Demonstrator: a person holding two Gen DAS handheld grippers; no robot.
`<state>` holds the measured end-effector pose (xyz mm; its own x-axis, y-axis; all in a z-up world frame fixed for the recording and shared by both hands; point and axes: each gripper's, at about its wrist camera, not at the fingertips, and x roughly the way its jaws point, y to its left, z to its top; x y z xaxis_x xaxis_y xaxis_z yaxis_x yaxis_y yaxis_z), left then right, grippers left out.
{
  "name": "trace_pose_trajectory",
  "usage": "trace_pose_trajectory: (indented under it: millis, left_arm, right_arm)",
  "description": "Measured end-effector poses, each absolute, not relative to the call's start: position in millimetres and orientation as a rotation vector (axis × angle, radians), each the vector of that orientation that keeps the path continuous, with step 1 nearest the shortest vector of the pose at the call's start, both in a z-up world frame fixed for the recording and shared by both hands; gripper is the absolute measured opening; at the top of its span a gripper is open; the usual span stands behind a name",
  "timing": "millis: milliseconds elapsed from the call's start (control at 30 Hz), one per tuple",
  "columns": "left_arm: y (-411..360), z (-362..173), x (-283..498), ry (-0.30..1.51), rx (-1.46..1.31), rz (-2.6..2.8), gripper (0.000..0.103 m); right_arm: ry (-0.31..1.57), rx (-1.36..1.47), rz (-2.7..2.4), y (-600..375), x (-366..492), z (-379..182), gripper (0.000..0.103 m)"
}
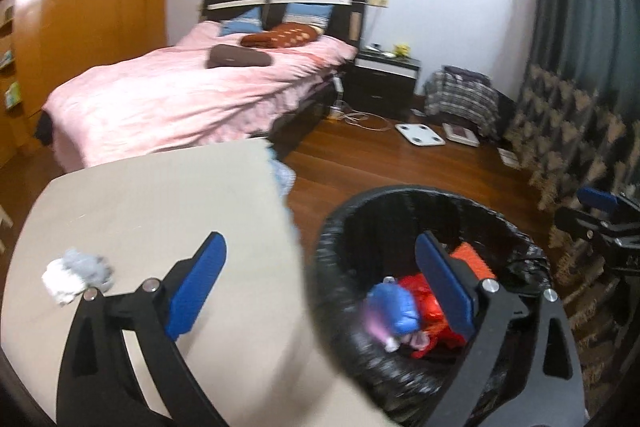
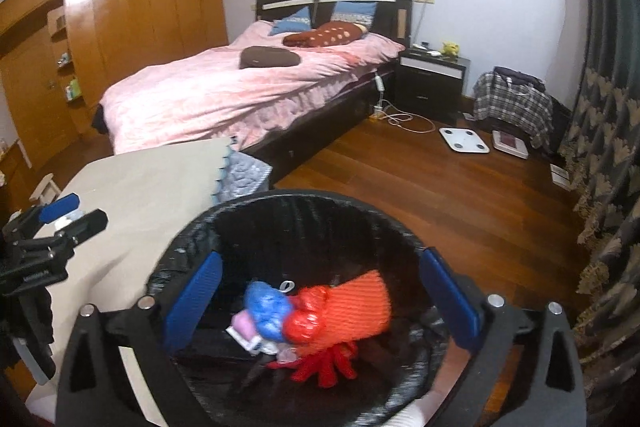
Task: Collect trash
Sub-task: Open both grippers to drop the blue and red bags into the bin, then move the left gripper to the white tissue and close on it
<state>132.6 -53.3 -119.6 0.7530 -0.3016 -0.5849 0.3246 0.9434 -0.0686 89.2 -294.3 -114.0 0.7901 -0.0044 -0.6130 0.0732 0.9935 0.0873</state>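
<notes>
Left wrist view: my left gripper (image 1: 320,291) has its jaws spread wide with nothing between the blue pads; it straddles the edge where the beige table (image 1: 160,195) meets the black-lined trash bin (image 1: 332,227). I judge the jaws stand apart because this hand has nothing to carry at present. One piece of trash is left on the table: a crumpled white-grey wad (image 1: 76,277), lying just left of my left finger, apart from it. I read it as the next pick for this hand, since it is nearest. Inside the bin lie a blue crumpled bag (image 1: 394,307), a red bag (image 1: 420,297) and an orange mesh piece (image 1: 474,261), piled together at the bottom. My right gripper (image 1: 600,223) shows at the right edge, beyond the bin rim. The frame is somewhat blurred. Right wrist view: my right gripper (image 2: 324,299) hangs directly over the bin's mouth, jaws fully apart and empty, the bin contents visible between the pads below, placed so that anything let go would land inside the liner. The bin stands on a dark wood floor, tight against the table's side. Room: a bed (image 2: 240,95) with a pink cover, a wooden wardrobe (image 2: 120,19) at left, a black nightstand (image 2: 432,79), a white scale (image 2: 464,139) on the floor, patterned curtains at right.
</notes>
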Motion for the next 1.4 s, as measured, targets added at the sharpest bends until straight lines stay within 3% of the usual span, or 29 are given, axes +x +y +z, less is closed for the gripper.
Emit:
trace_pose_trajectory:
  millis: [567,900,1033,1233,1400]
  left_arm:
    - [95.1,-120.0,120.7,0.608,0.021,-0.018,0.093]
    - [182.5,-157.9,154.8,0.666,0.0,0.113,0.093]
    - [202.3,-174.7,172.4,0.7,-0.026,0.122,0.085]
    - [221.6,-200.5,198.3,0.753,-0.077,0.114,0.083]
    - [229.0,-219.5,216.0,0.809,-0.115,0.098,0.073]
  right_arm:
    - [0.65,0.04,0.207,-150.6,155.5,-125.5,0.097]
    - [0.662,0.026,0.294,-73.9,207.4,-151.1,0.097]
    - [0.681,0.02,0.304,-56.4,218.5,-162.0,0.097]
    - [0.712,-0.013,0.32,-39.6,227.5,-176.6,0.097]
    - [0.734,-0.031,0.317,-39.6,230.7,-186.4,0.097]
